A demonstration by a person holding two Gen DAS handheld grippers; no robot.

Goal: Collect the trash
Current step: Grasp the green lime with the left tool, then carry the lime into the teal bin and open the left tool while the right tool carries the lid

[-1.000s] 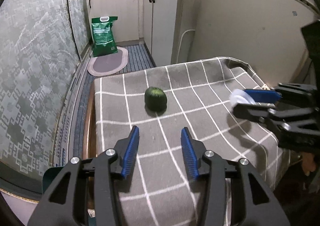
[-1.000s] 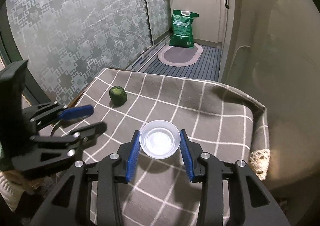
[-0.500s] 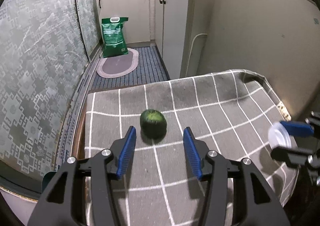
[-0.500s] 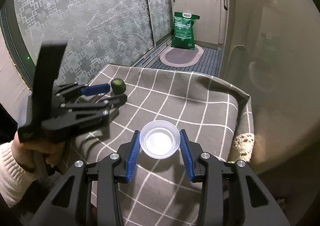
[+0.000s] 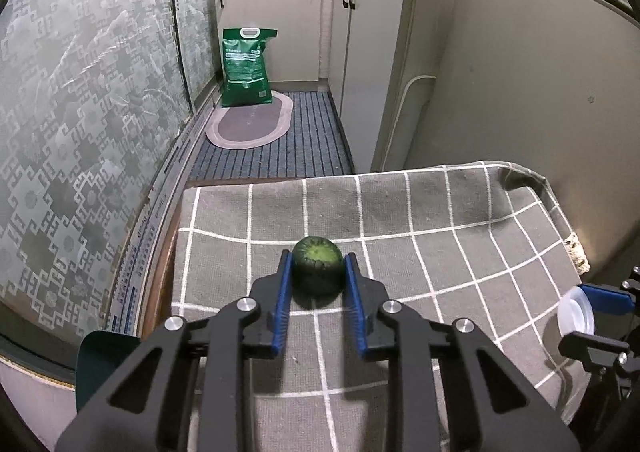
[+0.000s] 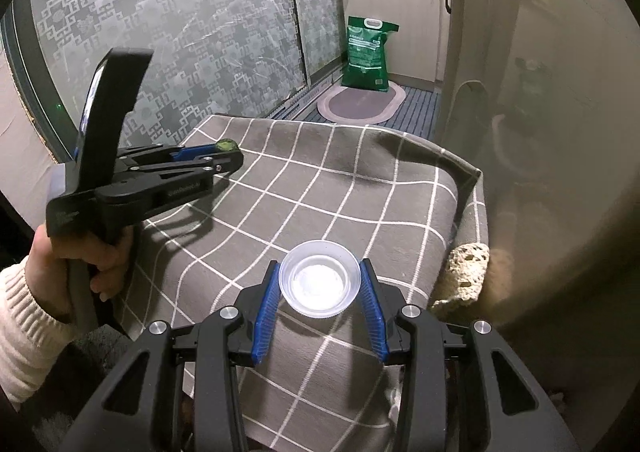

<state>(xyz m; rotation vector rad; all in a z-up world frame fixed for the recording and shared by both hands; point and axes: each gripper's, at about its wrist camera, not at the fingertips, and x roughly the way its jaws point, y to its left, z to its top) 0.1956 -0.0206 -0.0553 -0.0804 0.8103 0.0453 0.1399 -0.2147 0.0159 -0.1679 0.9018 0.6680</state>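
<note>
A round dark green fruit piece [image 5: 317, 270] lies on the grey checked tablecloth [image 5: 440, 244] near its far left side. My left gripper [image 5: 317, 258] is closing around it, both blue pads touching its sides; the right wrist view shows the same grip [image 6: 226, 151], with only the fruit's top [image 6: 226, 143] visible. My right gripper [image 6: 319, 272] is shut on a clear plastic cup [image 6: 319, 286], held mouth up above the cloth's near right part. In the left wrist view the cup [image 5: 574, 312] sits at the right edge.
A hand in a cream sleeve [image 6: 28, 312] grasps the left gripper's handle. Frosted glass doors [image 5: 80, 131] run along the left. On the floor beyond the table are a green bag [image 5: 245, 67] and an oval mat [image 5: 248, 127]. Cabinets [image 5: 372, 71] stand on the right.
My left gripper moved forward to the green fruit and its jaws narrowed onto it. The right gripper drifted slightly back and right with the cup.
</note>
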